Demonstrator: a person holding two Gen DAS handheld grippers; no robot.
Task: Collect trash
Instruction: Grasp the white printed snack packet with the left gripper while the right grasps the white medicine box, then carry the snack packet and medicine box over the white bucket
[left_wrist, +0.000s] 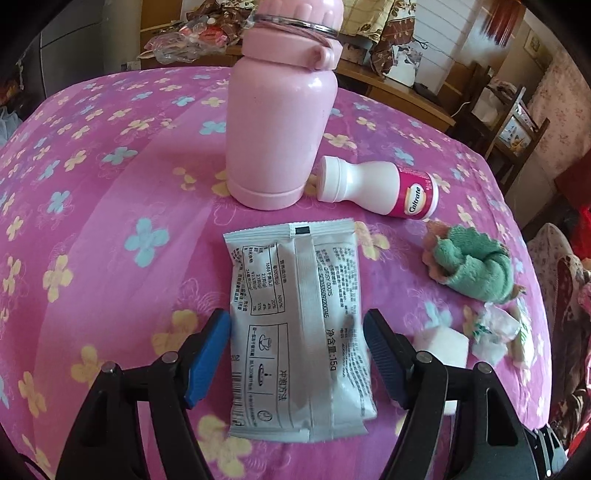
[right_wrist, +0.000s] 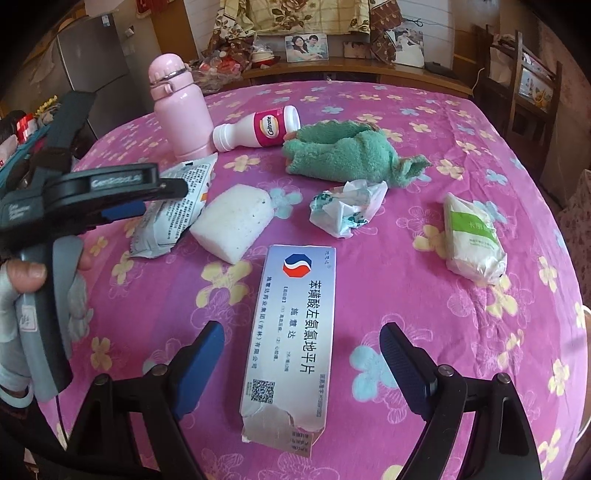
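Trash waits between two sets of spread jaws on a pink flowered bedspread (left_wrist: 110, 206).

Left gripper (left_wrist: 297, 334) stands wide around a silver sachet (left_wrist: 295, 325), its blue pads just beside the packet's edges but not visibly pressing; right gripper (right_wrist: 303, 354) hangs equally wide over a torn medicine box (right_wrist: 291, 332), clear of both sides. Judged from this, collection is at the grasping step: each tool needs to settle lower and close. Beyond the left jaws stand a pink flask (left_wrist: 280, 122) and a toppled Caltrate bottle (left_wrist: 384, 188). Only the right view fully shows the white sponge (right_wrist: 232, 221), crumpled wrapper (right_wrist: 347, 206), green cloth (right_wrist: 351, 155) and tissue pack (right_wrist: 472, 240).
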